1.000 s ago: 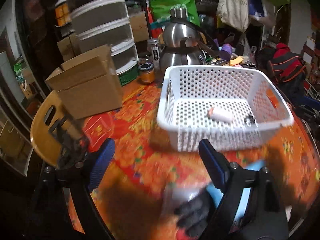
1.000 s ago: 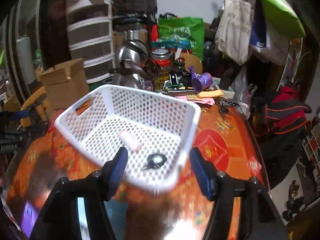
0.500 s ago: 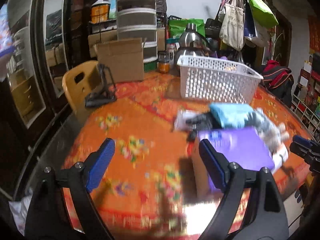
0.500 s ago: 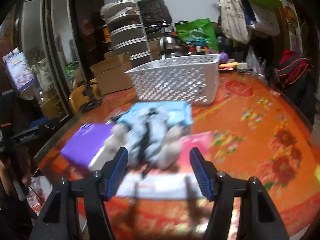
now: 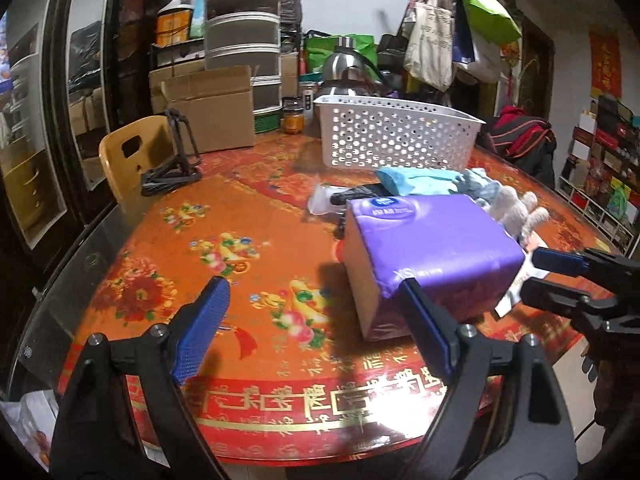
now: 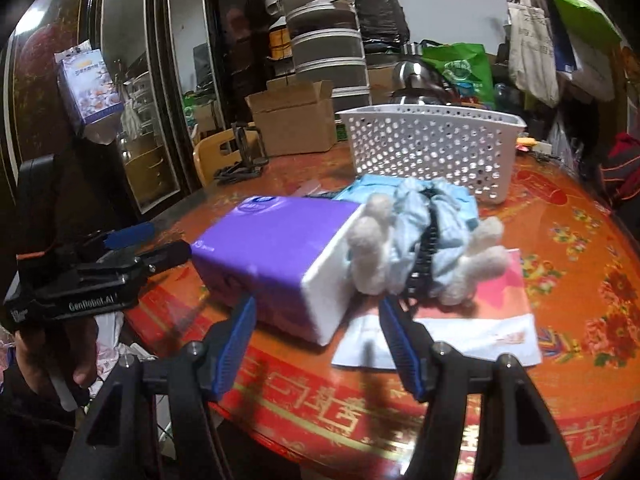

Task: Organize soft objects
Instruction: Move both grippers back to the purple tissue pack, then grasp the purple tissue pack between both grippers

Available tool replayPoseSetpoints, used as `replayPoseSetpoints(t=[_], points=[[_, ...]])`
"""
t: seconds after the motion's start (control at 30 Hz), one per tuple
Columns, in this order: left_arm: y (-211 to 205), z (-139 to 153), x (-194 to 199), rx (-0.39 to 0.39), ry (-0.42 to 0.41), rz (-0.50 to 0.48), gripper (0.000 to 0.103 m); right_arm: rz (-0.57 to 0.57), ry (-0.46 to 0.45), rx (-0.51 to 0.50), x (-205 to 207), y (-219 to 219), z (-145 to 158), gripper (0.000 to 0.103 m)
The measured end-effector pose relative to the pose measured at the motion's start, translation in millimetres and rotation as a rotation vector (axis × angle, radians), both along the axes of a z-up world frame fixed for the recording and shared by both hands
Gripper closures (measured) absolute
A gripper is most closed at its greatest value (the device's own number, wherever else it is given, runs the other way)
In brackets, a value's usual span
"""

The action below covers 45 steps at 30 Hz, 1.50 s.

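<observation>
Tissue pack [image 5: 430,256], purple, lies on orange table [image 5: 224,240] near edge, w/ pale blue cloth bundle [image 6: 432,236] and white fuzzy bits touching its far-right end. Left gripper [image 5: 316,332] spread wide, empty, pack just right of its line. Right gripper [image 6: 316,330] also released, pack and bundle directly ahead. White basket [image 5: 396,136] further back; cardboard box [image 5: 212,108], kettle [image 5: 348,68] behind. Pink-white paper [image 6: 460,320] under bundle

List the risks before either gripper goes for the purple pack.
The purple tissue pack touches the light blue cloth bundle with white fuzzy ends; lifting it may drag the bundle. The pink and white paper sheet lies under that bundle and could slide along. Both open grippers, left gripper and right gripper, flank the pack and may collide.
</observation>
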<state>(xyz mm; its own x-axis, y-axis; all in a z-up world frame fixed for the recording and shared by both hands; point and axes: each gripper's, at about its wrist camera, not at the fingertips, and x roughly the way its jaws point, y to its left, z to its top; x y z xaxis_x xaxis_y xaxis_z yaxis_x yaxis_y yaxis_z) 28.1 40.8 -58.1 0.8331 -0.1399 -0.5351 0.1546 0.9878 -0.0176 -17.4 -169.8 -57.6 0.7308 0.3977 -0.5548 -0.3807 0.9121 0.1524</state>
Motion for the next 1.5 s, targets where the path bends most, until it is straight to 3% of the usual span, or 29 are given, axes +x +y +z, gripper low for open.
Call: replayPoseSetpoints(t=[0.17, 0.3, 0.5, 0.6, 0.63, 0.7, 0.8, 1.0, 1.17, 1.5], points=[[-5.5, -5.0, 6.6, -0.019, -0.001, -0.056, 0.020, 0.016, 0.011, -0.015, 7.8, 10.2, -6.1, 0.044], [-8.1, -11.1, 13.9, -0.050, 0.017, -0.121, 0.025, 0.030, 0.034, -0.003, 15.7, 12.3, -9.1, 0.053], [-19.5, -19.7, 20.8, -0.042, 0.019, -0.215, 0.030, 0.054, 0.031, 0.006, 20.5, 10.9, -8.2, 0.054], [-24.2, -24.1, 25.5, -0.058, 0.031, -0.258, 0.043, 0.073, 0.042, 0.013, 25.0, 12.9, -9.8, 0.054], [-26.5, -24.5, 25.7, -0.058, 0.031, -0.274, 0.053, 0.079, 0.044, 0.011, 25.8, 14.0, -10.1, 0.057], [-33.9, -25.9, 25.7, -0.042, 0.036, -0.314, 0.054, 0.083, 0.035, -0.004, 26.4, 16.8, -10.2, 0.058], [-40.3, -25.5, 23.9, -0.002, 0.017, -0.314, 0.058, 0.079, 0.014, -0.038, 25.5, 18.8, -10.5, 0.060], [-29.1, -20.9, 29.7, -0.103, 0.068, -0.337, 0.062, 0.093, 0.006, -0.058, 24.4, 18.1, -11.0, 0.060], [-33.6, -15.2, 26.7, -0.096, 0.087, -0.289, 0.065, 0.081, 0.001, -0.044, 22.5, 16.1, -8.7, 0.063], [-35.6, 26.6, 16.4, -0.058, 0.065, -0.214, 0.065, 0.085, -0.047, -0.055, 16.7, 19.0, 18.9, 0.067]])
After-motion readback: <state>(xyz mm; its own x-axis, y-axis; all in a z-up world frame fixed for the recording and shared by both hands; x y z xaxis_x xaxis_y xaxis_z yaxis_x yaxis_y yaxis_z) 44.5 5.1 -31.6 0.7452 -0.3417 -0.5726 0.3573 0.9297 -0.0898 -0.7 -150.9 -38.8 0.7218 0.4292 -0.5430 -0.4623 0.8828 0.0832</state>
